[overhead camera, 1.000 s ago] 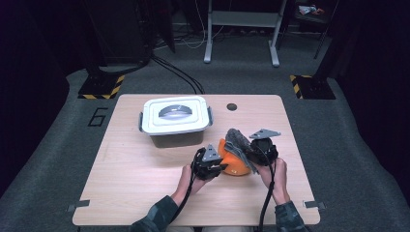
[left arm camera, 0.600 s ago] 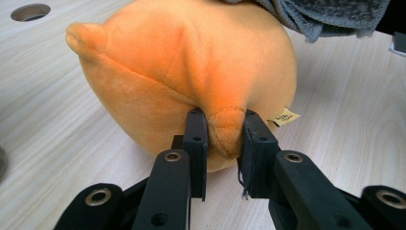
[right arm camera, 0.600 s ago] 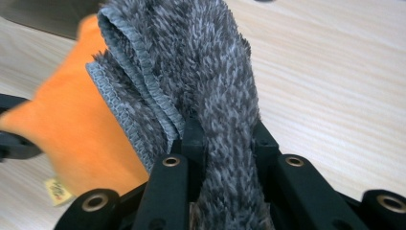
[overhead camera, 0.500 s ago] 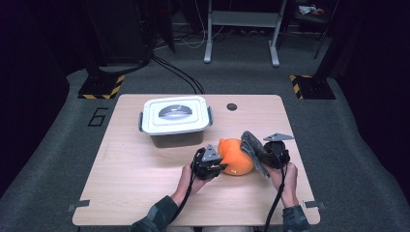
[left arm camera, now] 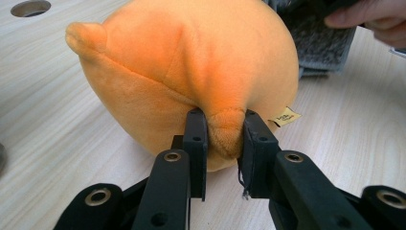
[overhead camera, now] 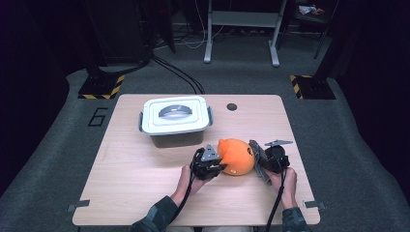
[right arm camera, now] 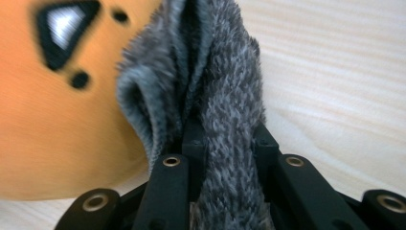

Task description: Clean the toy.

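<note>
1. The wooden table (overhead camera: 145, 193) carries everything; a small round hole (overhead camera: 232, 107) sits in its top toward 12 o'clock.
2. A lidded plastic bin (overhead camera: 175, 121), grey-white with side latches and a recessed handle in the lid, stands at about 10 o'clock from the table's middle, well apart from the hole.
3. The orange plush toy (overhead camera: 236, 156) lies at about 5 o'clock from the bin, near it but not touching. It is rounded, with a small nub on its upper left in the left gripper view and a little sewn tag (left arm camera: 285, 116) low on its side. In the right gripper view a black-edged white triangle and black dots mark its orange face.
4. A grey fuzzy cloth (overhead camera: 257, 154) rests against the toy at the toy's 3 o'clock side; it is folded on itself and lies along the toy's flank.
5. The left gripper (overhead camera: 211, 164) meets the toy at its 9 o'clock side. Its jaws are pressed onto a fold of orange plush, pinching it between them, as the left gripper view (left arm camera: 225, 139) shows.
6. The right gripper (overhead camera: 269, 159) sits at the toy's 3 o'clock side, its jaws clamped onto the grey fuzzy cloth, which rises between them in the right gripper view (right arm camera: 225, 143).
7. The person's hands hold both grippers from 6 o'clock.
</note>
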A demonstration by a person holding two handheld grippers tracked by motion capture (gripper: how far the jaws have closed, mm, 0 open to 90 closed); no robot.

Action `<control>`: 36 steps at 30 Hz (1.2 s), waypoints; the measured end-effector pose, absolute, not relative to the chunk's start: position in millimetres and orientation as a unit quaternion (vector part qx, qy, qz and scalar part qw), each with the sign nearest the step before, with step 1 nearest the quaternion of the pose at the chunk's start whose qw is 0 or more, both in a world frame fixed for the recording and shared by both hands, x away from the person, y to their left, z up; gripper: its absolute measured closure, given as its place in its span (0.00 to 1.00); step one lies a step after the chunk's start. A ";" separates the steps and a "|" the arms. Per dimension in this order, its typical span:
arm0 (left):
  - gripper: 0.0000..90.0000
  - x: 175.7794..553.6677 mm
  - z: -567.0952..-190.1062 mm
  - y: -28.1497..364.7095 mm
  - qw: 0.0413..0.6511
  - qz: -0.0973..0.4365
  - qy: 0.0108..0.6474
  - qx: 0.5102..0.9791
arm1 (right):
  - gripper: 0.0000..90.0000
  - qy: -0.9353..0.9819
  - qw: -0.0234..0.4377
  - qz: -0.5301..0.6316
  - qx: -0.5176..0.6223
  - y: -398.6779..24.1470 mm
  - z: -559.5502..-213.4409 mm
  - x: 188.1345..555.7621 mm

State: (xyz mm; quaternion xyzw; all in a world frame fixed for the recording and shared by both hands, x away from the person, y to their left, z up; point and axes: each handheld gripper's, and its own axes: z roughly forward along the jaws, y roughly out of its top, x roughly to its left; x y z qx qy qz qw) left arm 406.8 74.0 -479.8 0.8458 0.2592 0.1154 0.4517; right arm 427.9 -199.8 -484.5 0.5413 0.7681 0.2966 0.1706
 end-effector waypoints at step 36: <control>0.79 409.3 -481.8 77.9 0.450 0.121 0.257 0.847 | 0.84 0.773 0.207 0.372 0.471 -172.7 -434.7 404.9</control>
